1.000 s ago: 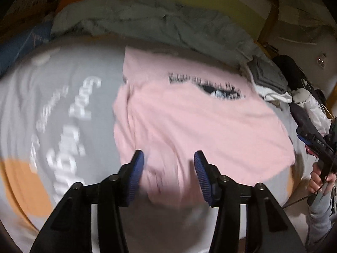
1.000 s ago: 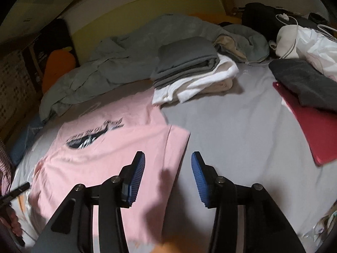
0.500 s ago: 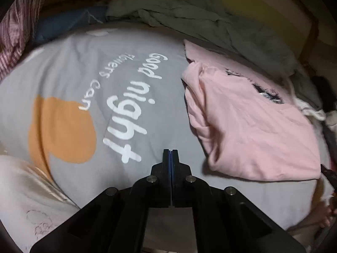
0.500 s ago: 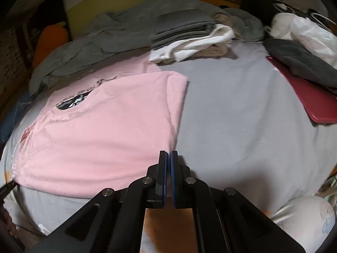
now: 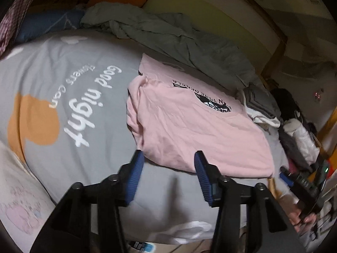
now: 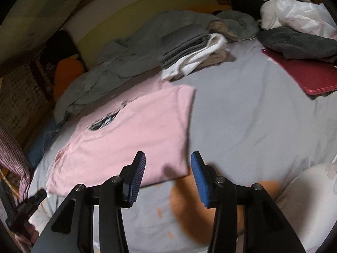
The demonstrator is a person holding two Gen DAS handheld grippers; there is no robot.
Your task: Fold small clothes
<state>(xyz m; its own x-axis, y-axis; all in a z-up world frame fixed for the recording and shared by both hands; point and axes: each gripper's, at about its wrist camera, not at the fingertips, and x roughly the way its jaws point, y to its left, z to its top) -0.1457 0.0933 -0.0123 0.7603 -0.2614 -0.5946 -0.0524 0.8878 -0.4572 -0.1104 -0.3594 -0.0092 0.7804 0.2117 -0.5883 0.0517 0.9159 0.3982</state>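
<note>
A pink T-shirt (image 5: 195, 126) with a black print lies partly folded on the grey bedsheet (image 5: 63, 80); it also shows in the right wrist view (image 6: 130, 132). My left gripper (image 5: 168, 175) is open and empty, just short of the shirt's near left corner. My right gripper (image 6: 167, 177) is open and empty, its jaws either side of the shirt's near right corner, not touching it.
A rumpled grey blanket (image 5: 179, 40) lies behind the shirt. A stack of folded grey and white clothes (image 6: 193, 50) sits at the back right. A red laptop (image 6: 303, 71) under dark cloth, and white bags (image 6: 294, 14), lie far right. A pillow (image 6: 305, 200) is near right.
Both grippers were open at the shirt, shut empty half a second ago pulled back, and are open again now, close to the shirt's near corners.
</note>
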